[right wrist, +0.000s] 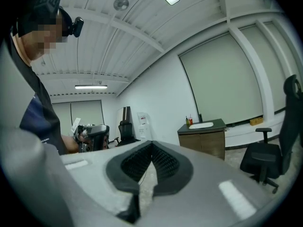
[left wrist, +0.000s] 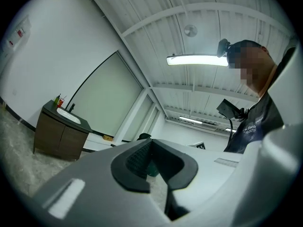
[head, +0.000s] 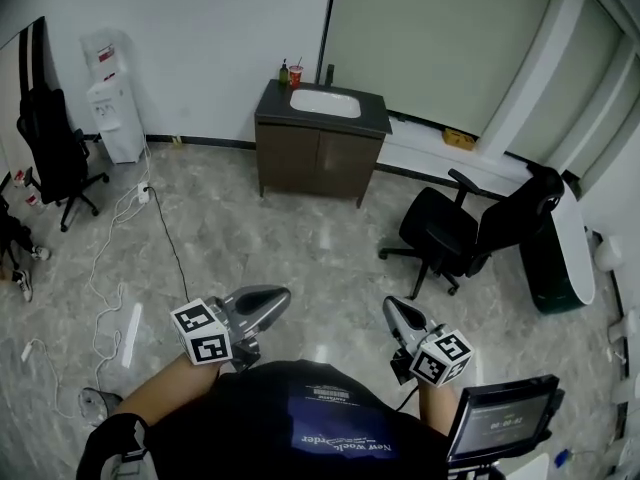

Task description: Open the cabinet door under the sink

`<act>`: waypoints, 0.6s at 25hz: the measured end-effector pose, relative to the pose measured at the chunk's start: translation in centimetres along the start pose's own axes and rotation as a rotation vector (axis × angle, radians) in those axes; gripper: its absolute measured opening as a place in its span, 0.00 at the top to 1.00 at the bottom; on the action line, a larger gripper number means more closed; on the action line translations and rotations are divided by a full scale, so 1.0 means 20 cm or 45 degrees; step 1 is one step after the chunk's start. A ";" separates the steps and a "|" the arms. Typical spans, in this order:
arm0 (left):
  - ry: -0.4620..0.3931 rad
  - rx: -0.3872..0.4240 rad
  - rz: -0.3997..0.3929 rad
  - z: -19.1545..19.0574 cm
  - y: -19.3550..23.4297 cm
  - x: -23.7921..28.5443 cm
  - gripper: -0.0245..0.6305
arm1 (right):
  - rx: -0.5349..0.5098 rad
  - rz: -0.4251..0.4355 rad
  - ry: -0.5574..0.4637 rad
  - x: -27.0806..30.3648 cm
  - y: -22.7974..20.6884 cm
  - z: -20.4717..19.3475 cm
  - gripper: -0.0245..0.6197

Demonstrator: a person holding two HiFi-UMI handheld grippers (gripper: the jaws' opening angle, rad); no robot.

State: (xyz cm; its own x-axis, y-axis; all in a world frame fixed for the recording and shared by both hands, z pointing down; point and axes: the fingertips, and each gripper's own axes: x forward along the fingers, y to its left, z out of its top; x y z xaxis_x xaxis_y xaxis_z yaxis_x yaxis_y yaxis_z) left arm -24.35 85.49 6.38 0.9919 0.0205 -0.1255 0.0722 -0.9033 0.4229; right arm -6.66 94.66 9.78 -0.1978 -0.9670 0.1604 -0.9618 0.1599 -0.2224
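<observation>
A dark brown sink cabinet (head: pixel 318 158) stands against the far wall, both its doors closed, with a white basin (head: pixel 325 103) set in its dark top. It also shows small at the left of the left gripper view (left wrist: pixel 59 136) and right of centre in the right gripper view (right wrist: pixel 203 141). My left gripper (head: pixel 275 296) and right gripper (head: pixel 393 308) are held close to the person's body, far from the cabinet. Both point roughly toward it. In their own views the left gripper (left wrist: pixel 151 142) and right gripper (right wrist: pixel 152 144) have their tips together, with nothing between them.
A black office chair (head: pixel 470 230) stands on the marble floor, right of the way to the cabinet. Another black chair (head: pixel 55 148) and a water dispenser (head: pixel 115 108) are at the left wall. Cables (head: pixel 110 268) trail over the floor at the left. Bottles (head: pixel 290 73) stand on the countertop.
</observation>
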 end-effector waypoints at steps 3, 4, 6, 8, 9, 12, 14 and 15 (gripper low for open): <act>-0.023 -0.019 -0.017 0.05 0.20 -0.02 0.96 | -0.015 -0.012 0.007 0.19 -0.02 0.02 0.96; -0.024 -0.027 -0.023 0.07 0.27 -0.02 0.96 | -0.021 -0.017 0.007 0.26 -0.02 0.04 0.96; -0.021 -0.033 -0.036 0.14 0.42 -0.03 0.96 | -0.037 -0.021 0.004 0.43 -0.02 0.08 0.96; -0.017 -0.023 -0.054 0.23 0.58 -0.04 0.96 | -0.064 -0.024 -0.001 0.61 -0.01 0.14 0.96; -0.014 -0.012 -0.065 0.28 0.66 -0.05 0.96 | -0.079 -0.026 -0.007 0.70 -0.01 0.17 0.96; -0.010 0.037 -0.104 0.42 0.89 -0.07 0.96 | -0.101 -0.042 -0.035 0.94 -0.02 0.26 0.96; -0.014 0.041 -0.106 0.51 1.03 -0.07 0.96 | -0.094 -0.059 -0.042 1.08 -0.05 0.29 0.96; -0.014 0.037 -0.102 0.55 1.09 -0.07 0.96 | -0.091 -0.063 -0.037 1.15 -0.06 0.30 0.96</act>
State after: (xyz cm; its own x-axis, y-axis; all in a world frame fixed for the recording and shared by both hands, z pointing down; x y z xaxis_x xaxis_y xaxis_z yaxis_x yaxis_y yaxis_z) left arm -25.37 60.99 5.92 0.9818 0.0882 -0.1679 0.1477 -0.9111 0.3849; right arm -8.89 70.99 8.02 -0.1451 -0.9793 0.1412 -0.9815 0.1245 -0.1452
